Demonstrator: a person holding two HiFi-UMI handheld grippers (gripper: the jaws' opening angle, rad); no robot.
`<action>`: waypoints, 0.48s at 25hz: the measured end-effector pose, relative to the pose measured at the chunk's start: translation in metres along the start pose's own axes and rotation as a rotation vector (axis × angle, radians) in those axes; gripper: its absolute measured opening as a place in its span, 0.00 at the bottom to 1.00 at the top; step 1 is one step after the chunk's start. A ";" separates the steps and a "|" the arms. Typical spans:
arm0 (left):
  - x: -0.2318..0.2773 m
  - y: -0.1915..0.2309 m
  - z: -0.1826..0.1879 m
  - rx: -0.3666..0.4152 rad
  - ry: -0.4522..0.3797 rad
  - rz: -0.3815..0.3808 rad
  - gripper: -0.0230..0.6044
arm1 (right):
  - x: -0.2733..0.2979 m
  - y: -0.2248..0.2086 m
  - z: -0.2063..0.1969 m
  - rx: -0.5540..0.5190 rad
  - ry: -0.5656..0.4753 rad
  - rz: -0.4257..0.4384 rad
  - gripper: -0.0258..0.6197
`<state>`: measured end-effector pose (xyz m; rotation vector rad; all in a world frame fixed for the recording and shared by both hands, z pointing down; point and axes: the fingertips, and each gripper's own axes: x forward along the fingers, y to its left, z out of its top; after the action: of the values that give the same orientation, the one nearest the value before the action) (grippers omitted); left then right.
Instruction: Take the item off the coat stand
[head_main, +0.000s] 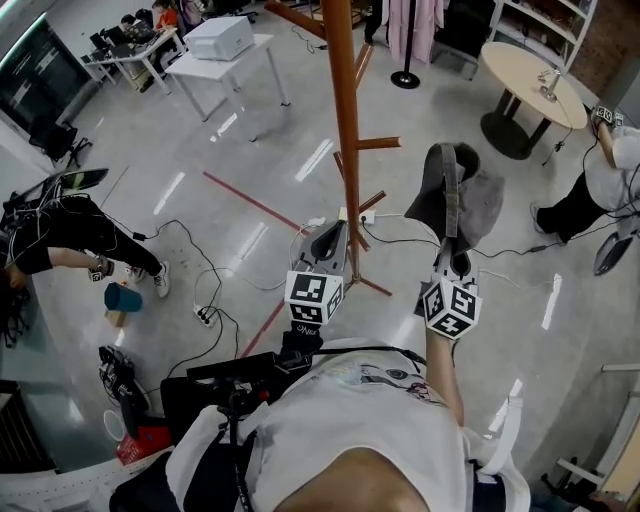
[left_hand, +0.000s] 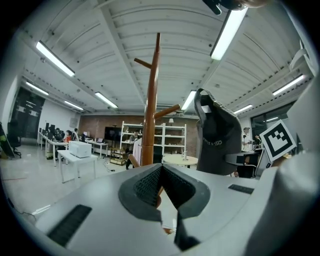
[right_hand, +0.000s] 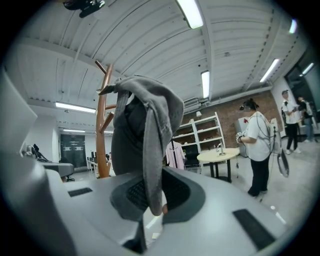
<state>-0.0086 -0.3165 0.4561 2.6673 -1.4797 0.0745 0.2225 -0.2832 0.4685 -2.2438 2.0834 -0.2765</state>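
Note:
The brown wooden coat stand (head_main: 345, 120) rises just ahead of me, with short pegs sticking out to the right. A dark grey cap (head_main: 455, 195) hangs in the air to the right of those pegs, apart from them. My right gripper (head_main: 452, 262) is shut on the cap from below; in the right gripper view a fold of the cap (right_hand: 145, 130) runs down between its pads, with the stand (right_hand: 103, 135) behind it to the left. My left gripper (head_main: 328, 238) is close against the pole, shut and empty. In the left gripper view the stand (left_hand: 150, 110) is dead ahead and the cap (left_hand: 217, 135) is to its right.
Cables and a power strip (head_main: 205, 315) lie on the floor to the left, near a teal cup (head_main: 122, 297). A white table with a printer (head_main: 220, 40) stands at the back left and a round table (head_main: 530, 75) at the back right. A person (head_main: 610, 170) is at the right edge.

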 end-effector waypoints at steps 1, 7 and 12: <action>0.002 -0.002 0.001 0.000 -0.001 -0.004 0.04 | 0.000 -0.001 0.002 -0.003 -0.003 0.001 0.08; 0.004 -0.005 0.001 0.000 -0.003 -0.011 0.04 | 0.000 0.000 0.003 -0.015 -0.007 0.010 0.08; 0.003 -0.005 0.002 0.002 -0.003 -0.006 0.04 | 0.001 0.003 0.004 -0.025 -0.007 0.021 0.08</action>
<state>-0.0028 -0.3169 0.4542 2.6744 -1.4733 0.0716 0.2203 -0.2845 0.4642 -2.2313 2.1179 -0.2419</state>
